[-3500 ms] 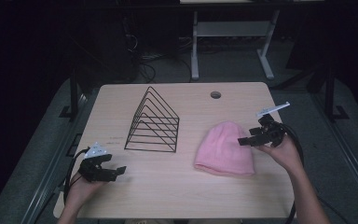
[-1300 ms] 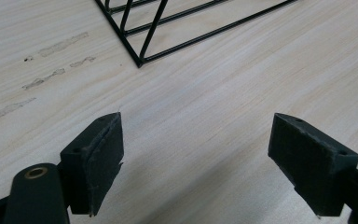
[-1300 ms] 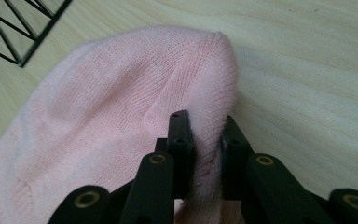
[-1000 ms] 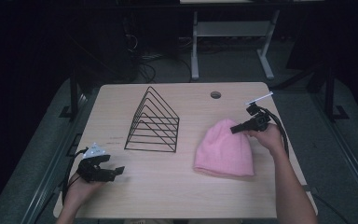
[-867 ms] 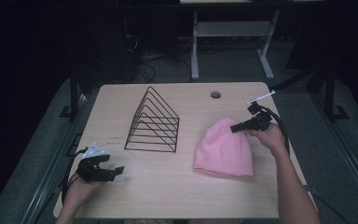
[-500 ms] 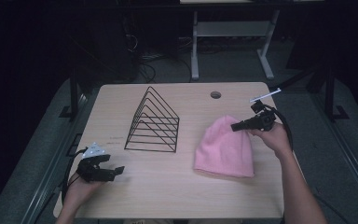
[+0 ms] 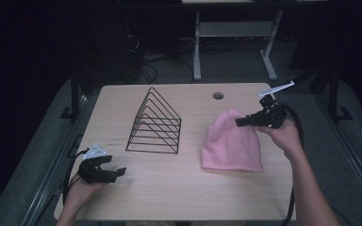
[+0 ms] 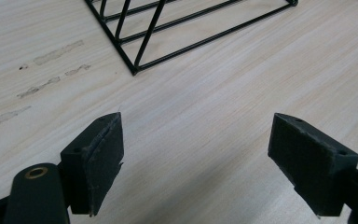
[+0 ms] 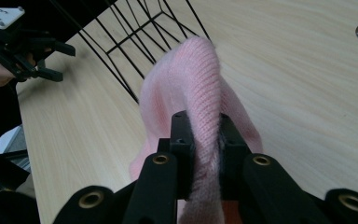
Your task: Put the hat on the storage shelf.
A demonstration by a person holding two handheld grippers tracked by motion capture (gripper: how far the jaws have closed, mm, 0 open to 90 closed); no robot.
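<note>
A pink knitted beanie (image 7: 230, 141) lies on the right half of the wooden table (image 7: 179, 197), its top end raised off the surface. My right gripper (image 7: 239, 122) is shut on that top end; in the right gripper view a fold of the beanie (image 9: 200, 93) is pinched between the two black jaws. A black wire rack (image 7: 156, 121) shaped like a triangle stands at the table's middle. My left gripper (image 7: 118, 173) rests near the front left edge, open, with bare table (image 8: 191, 130) between its jaws and the wire rack (image 8: 168, 28) a little ahead of it.
A round cable hole (image 7: 218, 95) sits near the table's back edge. Behind the table stands a white desk frame (image 7: 231, 33) on dark carpet. A cable trails from the right gripper down along the forearm (image 7: 306, 188).
My right gripper has risen with the beanie's top end pinched in it, lifting that end off the table. The left gripper has stayed put.
</note>
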